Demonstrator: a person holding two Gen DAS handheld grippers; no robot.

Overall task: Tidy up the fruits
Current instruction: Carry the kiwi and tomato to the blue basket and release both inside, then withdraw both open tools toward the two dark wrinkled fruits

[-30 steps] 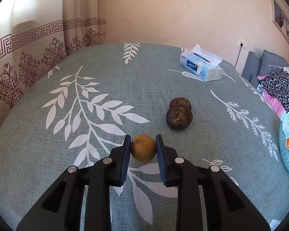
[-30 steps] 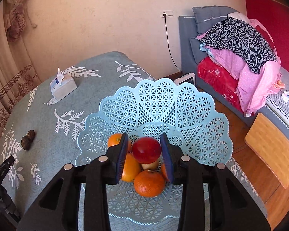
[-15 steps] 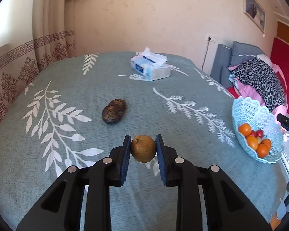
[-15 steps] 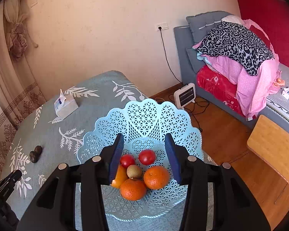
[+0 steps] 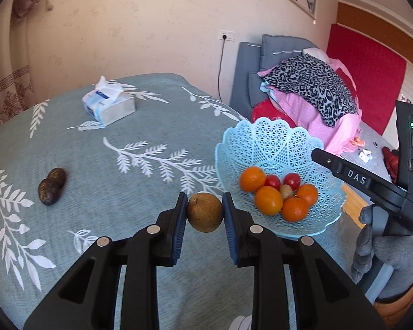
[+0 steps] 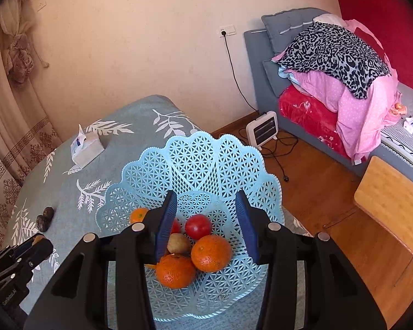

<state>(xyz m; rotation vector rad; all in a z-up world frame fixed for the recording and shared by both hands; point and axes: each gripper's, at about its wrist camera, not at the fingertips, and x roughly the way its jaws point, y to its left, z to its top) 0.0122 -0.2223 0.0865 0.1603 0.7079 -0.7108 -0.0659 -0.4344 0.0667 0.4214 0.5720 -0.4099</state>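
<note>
**Inspector A:** Left gripper (image 5: 204,214): its two blue-padded fingers are clamped on a round, brownish, matte-skinned fruit (image 5: 205,212), held clear above the tablecloth (image 5: 140,192). Confirm the right side.

**Inspector B:** Right gripper (image 6: 206,225): fingers spread wide apart, nothing between them, poised over the basket (image 6: 206,159). The basket is pale blue plastic, openwork lattice, with a scalloped rim that rises like a fan at the far side.

**Inspector A:** Contents?

**Inspector B:** Directly below the open fingers: two dimpled oranges (image 6: 210,253) nearest the tool, a smooth red fruit (image 6: 197,226) behind them, a small tan fruit (image 6: 179,243) at their left. Another orange and a second red one are partly hidden behind the left finger.

**Inspector A:** From the left tool, the basket (image 5: 272,148) lies ahead and to the right, close to the held fruit. Far off to the left sit two dark, wrinkled, lumpy fruits (image 5: 51,186), touching each other. Ahead, further back, a soft tissue pack (image 5: 108,106) with a sheet poking out.

**Inspector B:** Surface: a woven grey-green cloth printed with white leaf sprays. Room: cream plaster wall, patterned curtain at left, wooden floor, a grey sofa (image 6: 289,46) piled with pink and leopard-print bedding, and a small white heater (image 6: 263,129) beside it.
</note>
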